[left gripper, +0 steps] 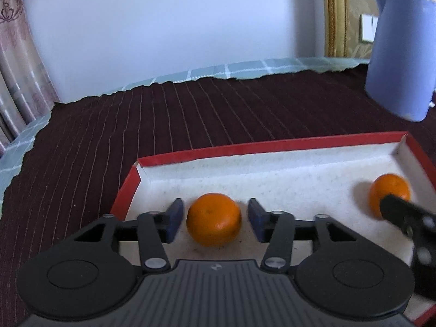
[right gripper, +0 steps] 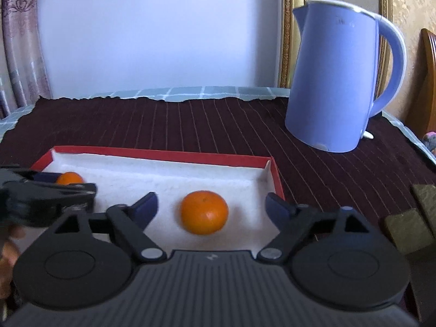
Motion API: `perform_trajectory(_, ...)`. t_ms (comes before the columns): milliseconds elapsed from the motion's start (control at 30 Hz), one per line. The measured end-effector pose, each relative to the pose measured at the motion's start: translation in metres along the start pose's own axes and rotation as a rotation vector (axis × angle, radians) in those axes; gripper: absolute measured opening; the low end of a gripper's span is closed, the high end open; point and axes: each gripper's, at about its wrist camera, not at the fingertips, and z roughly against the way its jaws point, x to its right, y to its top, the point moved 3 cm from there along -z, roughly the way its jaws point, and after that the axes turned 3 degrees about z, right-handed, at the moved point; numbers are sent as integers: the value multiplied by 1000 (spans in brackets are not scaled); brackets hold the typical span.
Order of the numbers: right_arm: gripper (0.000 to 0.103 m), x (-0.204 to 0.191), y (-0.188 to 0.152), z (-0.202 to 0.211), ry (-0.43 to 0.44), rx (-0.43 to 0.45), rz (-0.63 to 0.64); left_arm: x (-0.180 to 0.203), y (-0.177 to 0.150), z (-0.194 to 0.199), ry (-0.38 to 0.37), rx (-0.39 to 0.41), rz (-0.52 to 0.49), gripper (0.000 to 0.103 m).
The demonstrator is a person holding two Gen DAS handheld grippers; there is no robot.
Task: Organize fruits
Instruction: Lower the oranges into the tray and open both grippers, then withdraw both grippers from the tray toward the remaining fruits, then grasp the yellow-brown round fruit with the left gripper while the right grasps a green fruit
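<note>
Two oranges lie in a red box with a white lining (left gripper: 272,147) (right gripper: 163,156). In the left wrist view my left gripper (left gripper: 215,219) is open, its blue pads on either side of the left orange (left gripper: 214,223) with small gaps. The right orange (left gripper: 389,192) lies near the box's right wall, partly behind my right gripper's finger. In the right wrist view my right gripper (right gripper: 211,208) is wide open around the right orange (right gripper: 204,212), not touching it. The left orange (right gripper: 68,178) shows behind the left gripper's fingers.
A blue electric kettle (right gripper: 335,81) (left gripper: 403,54) stands on the dark ribbed cloth (left gripper: 163,114) behind and to the right of the box. Olive-brown blocks (right gripper: 408,226) lie at the right of the box. A wall and a curtain are behind the table.
</note>
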Motion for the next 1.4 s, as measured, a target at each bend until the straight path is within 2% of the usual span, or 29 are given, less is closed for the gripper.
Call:
perform_trajectory(33, 102, 2, -1, 7, -7, 12, -9, -3, 0, 6, -17, 8, 12, 66)
perform_trajectory(167, 103, 12, -15, 39, -35, 55, -72, -21, -7, 43, -51, 70, 71, 67)
perform_trajectory(300, 103, 23, -39, 72, -42, 97, -133, -45, -32, 94, -71, 143, 133, 68)
perform_trajectory(400, 103, 29, -63, 96, 48, 160, -156, -61, -59, 126, -86, 213, 158, 72)
perform_trajectory(533, 103, 29, -90, 119, 154, 178, -129, -83, -100, 150, -84, 243, 178, 73)
perform_trajectory(600, 103, 28, -98, 125, 190, 189, -120, -88, -116, 153, -92, 239, 159, 73)
perform_trajectory(667, 103, 26, -104, 126, 202, 189, -103, -89, -131, 151, -89, 222, 96, 73)
perform_trajectory(833, 103, 13, -114, 127, 109, 186, 6, -85, -152, 142, -51, 207, -9, 73)
perform_trajectory(1067, 103, 15, -117, 123, 84, 144, -12, -81, -153, 125, -70, 156, -7, 73)
perform_trajectory(1100, 103, 17, -118, 123, 89, 136, -20, -81, -152, 121, -64, 142, -1, 70)
perform_trajectory(1167, 103, 18, -118, 123, 114, 134, -29, -81, -151, 113, -71, 107, 13, 51)
perform_trajectory(1300, 103, 15, -119, 122, 122, 112, -3, -85, -149, 107, -113, 92, 58, 43)
perform_trajectory(1400, 103, 9, -120, 125, 107, 108, 59, -84, -150, 109, -128, 105, 62, 32)
